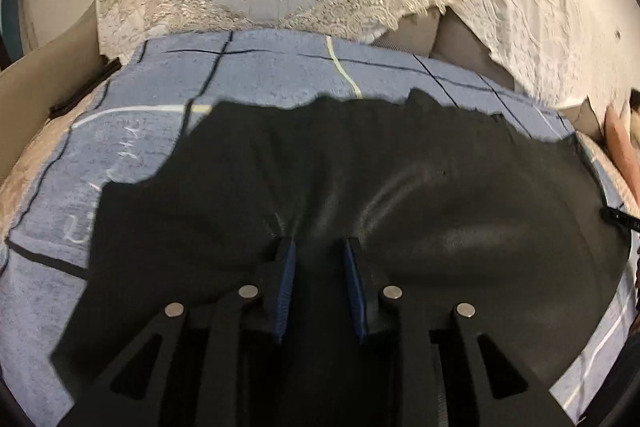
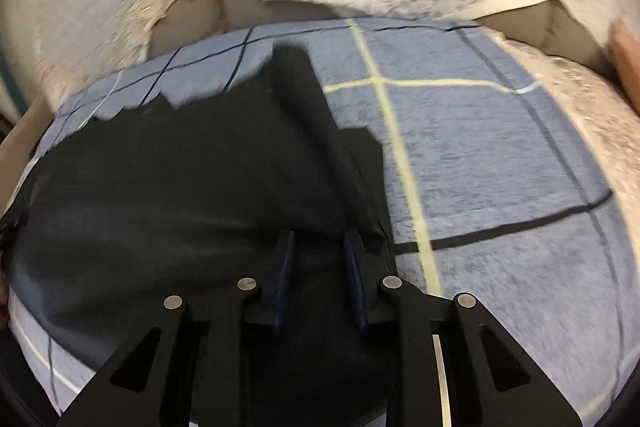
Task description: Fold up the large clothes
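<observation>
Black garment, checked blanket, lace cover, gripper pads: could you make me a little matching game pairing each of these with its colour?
Things:
1. garment
2. checked blanket
3. lace cover
4. pads of the left gripper

Colours:
A. cream white
B. dark blue
C. black
D. light blue with dark and pale lines

Pairs: 1-C, 2-D, 3-A, 4-B
</observation>
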Demonstrator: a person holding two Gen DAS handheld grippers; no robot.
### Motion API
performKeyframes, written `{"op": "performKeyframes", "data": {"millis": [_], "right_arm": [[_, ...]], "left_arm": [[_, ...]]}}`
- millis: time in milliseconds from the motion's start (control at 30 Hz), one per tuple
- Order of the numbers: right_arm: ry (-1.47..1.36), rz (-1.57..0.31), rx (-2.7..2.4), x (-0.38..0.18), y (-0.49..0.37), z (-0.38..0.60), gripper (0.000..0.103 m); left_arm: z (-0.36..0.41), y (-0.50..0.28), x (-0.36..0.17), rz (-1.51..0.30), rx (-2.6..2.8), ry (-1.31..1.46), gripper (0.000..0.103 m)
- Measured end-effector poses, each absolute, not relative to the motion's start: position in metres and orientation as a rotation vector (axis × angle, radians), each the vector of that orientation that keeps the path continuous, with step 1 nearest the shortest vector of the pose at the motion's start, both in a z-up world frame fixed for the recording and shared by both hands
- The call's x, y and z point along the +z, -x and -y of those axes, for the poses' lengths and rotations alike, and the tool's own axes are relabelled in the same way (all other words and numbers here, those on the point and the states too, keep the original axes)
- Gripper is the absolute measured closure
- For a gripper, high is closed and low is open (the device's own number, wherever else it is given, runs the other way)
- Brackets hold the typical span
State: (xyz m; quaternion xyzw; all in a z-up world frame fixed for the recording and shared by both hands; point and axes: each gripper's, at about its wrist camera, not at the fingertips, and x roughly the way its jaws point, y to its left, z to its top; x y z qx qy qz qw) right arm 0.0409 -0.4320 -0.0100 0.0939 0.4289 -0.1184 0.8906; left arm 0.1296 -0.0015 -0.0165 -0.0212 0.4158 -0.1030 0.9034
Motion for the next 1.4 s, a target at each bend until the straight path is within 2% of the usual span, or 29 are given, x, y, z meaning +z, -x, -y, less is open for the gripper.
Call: {"op": "performKeyframes", "data": {"millis": [200,433,500,833,1000,1233,1400], "right_arm": [[-0.226,-0.759,-0.092,0.028,-0.023,0.350,0.076],[-0.115,-0.848,0.030,-0.024,-0.031,0.259,0.075],[-0.100,-0.849,0.031,-0.035,-0.035,0.261,0.075],[-0.093,-0.812,0.032,-0.004,-0.025,0.255,0.075],[-0.069,-0.903,0.004,-0.031,-0.041,0.262,0.070],[-0.088,-0.830,0.003,-0.005,-0.046,0.264,0.070],[-0.064,-0.897,-0.061,-0.024,-0.073,0.274,0.070]], "left_arm": [[0.031,-0.087,0.021,-0.780,-0.301,0.044,0.074],[0.097,-0.057,-0.010,-0.805,-0.396,-0.055,0.071],[0.098,-0.061,-0.018,-0.814,-0.390,-0.047,0.071],[0.116,-0.049,0.001,-0.864,-0.399,-0.066,0.071],[0.121,-0.052,-0.010,-0.878,-0.394,-0.077,0.068],[0.133,-0.059,0.009,-0.864,-0.409,-0.081,0.068],[0.152,-0.086,-0.010,-0.900,-0.401,-0.099,0.066]]}}
